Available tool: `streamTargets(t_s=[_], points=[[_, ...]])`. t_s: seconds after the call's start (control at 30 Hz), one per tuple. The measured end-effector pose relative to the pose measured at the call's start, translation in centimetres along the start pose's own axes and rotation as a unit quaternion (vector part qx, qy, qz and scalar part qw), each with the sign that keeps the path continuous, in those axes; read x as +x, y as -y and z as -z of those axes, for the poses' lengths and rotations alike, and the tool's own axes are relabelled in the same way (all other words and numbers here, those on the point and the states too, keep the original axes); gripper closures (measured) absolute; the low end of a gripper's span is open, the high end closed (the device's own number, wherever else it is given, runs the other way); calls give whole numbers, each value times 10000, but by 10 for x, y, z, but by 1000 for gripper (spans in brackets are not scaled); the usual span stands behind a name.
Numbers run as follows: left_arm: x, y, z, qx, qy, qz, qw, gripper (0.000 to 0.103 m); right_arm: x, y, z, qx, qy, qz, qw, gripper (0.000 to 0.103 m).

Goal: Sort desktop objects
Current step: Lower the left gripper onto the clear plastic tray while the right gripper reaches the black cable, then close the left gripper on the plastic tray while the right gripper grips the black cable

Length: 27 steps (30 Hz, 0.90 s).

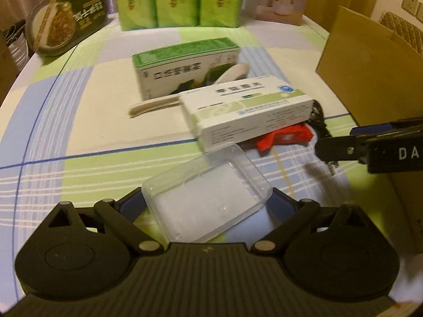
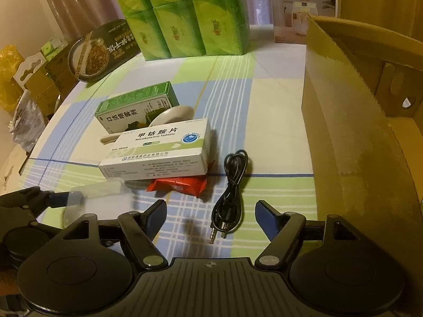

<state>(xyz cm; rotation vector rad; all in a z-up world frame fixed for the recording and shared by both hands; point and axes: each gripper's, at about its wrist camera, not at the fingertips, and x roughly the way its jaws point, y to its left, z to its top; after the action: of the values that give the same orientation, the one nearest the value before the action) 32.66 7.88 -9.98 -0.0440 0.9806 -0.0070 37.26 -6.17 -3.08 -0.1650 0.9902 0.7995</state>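
At lower left of the right wrist view, our left gripper (image 2: 79,198) is clamped on the clear plastic box (image 2: 97,200). At bottom centre our right gripper (image 2: 211,218) sits spread wide, empty, over the black audio cable (image 2: 232,187) beside the cardboard box (image 2: 343,132).

Clear, glossy plastic for the shallow case (image 1: 208,192), smooth and see-through. Printed card, slightly shiny, for the white tablet box (image 2: 158,150) and the green-topped box (image 2: 134,105). Woven checked cloth over the table (image 2: 275,100), matt. Plain brown corrugated cardboard, dull and rough-edged, for the carton (image 2: 343,121). Smooth black rubbery sheath on the audio cable (image 2: 232,185), bright metal plugs. Crinkly red foil wrapper (image 2: 179,185). Matt black ribbed plastic on the right gripper (image 2: 211,220).
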Motion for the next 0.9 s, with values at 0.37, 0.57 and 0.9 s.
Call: streamTargets(t_s=[0.37, 0.57, 0.9], points=[[-17, -24, -2, 25, -73, -107, 9999, 8, 20, 3, -4, -17, -100, 145, 9998, 39], [-17, -20, 0, 163, -77, -35, 9998, 8, 28, -6, -5, -376, -49, 432, 9983, 59], [-15, -28, 4, 51, -136, -52, 9999, 9, 17, -15, 0, -499, -150, 294, 9982, 88]])
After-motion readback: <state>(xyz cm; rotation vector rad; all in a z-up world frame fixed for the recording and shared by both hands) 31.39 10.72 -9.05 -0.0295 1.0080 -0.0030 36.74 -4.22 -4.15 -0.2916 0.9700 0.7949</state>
